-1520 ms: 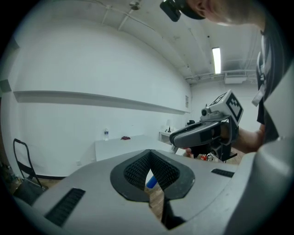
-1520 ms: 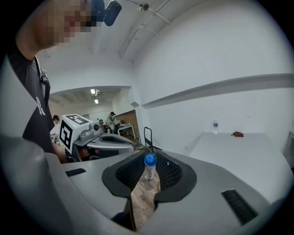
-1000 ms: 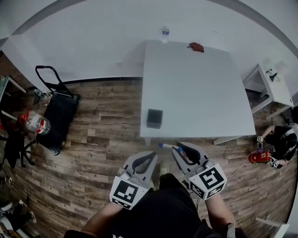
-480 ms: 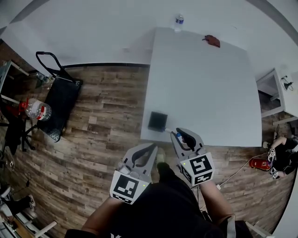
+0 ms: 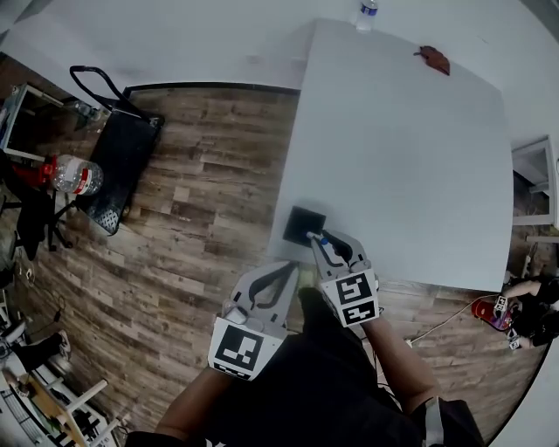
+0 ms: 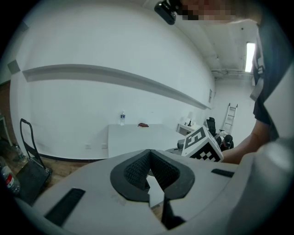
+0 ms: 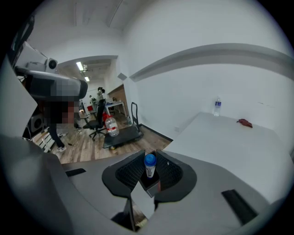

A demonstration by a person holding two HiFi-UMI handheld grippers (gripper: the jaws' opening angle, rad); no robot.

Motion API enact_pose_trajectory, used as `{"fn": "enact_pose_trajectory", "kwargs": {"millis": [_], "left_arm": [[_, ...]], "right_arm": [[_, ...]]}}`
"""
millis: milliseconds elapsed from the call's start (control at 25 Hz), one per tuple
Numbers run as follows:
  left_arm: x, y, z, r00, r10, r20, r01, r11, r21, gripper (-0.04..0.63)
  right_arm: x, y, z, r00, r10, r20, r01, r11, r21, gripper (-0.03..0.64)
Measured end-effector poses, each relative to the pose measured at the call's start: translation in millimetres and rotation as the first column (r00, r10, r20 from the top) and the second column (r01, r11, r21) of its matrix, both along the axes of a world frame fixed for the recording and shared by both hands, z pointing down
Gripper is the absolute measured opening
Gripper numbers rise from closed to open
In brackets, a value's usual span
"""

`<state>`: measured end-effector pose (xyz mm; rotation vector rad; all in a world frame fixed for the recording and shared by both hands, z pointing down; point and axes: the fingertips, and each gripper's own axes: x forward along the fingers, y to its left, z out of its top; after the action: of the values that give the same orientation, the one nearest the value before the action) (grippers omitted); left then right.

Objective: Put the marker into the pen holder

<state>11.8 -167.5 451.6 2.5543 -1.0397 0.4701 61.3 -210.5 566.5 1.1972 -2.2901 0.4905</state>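
R tool [image 5: 321,245] holds marker [image 7: 149,166] over table [image 5: 410,148]; wood floor [image 5: 192,218].

A white table [image 5: 410,157] stands on a wood-plank floor [image 5: 201,201], its far edge towards a white wall. A black square pen holder [image 5: 306,225] sits upright on the table close to the near left corner. A clear water bottle [image 5: 368,10] stands at the far edge and a small reddish-brown thing [image 5: 434,58] lies towards the far right corner, both well apart from the holder. On the floor to the table's left stands a black platform cart [image 5: 122,166].
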Motion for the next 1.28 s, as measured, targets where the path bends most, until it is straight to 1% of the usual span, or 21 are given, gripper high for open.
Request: {"fn": "enact_pose_trajectory", "kwargs": {"millis": [320,560,720,920,1120,1280], "left_arm": [[-6.3,-14.4,15.3,0.998,-0.057,0.029,0.058,0.997,-0.04,0.006],[-12.7,-21.3,22.4,0.995,-0.089,0.034,0.091,0.994,-0.058,0.006],[-7.7,-25.0,24.1,0.995,-0.096,0.028,0.097,0.993,-0.061,0.006],[-3.4,-27.2,22.9,0.997,-0.078,0.029,0.08,0.995,-0.057,0.006],[-2.1,-28.3,22.7,0.998,-0.063,0.018,0.064,0.997,-0.049,0.006],[0.1,-26.4,21.9,0.999,-0.039,0.01,0.04,0.998,-0.044,0.006]], "right_arm": [[-20.0,-7.6,47.5,0.996,-0.079,-0.029,0.076,0.993,-0.086,0.08],[-30.8,-1.2,74.1,0.988,-0.146,-0.047,0.136,0.976,-0.171,0.08],[-27.0,2.1,78.3,0.981,-0.185,-0.063,0.17,0.966,-0.195,0.085],[-21.1,-1.9,64.5,0.983,-0.174,-0.061,0.162,0.972,-0.17,0.114],[-19.2,-4.4,46.3,0.988,-0.147,-0.044,0.14,0.981,-0.131,0.115],[-18.8,-4.9,25.6,0.995,-0.104,-0.01,0.102,0.99,-0.092,0.114]]}}
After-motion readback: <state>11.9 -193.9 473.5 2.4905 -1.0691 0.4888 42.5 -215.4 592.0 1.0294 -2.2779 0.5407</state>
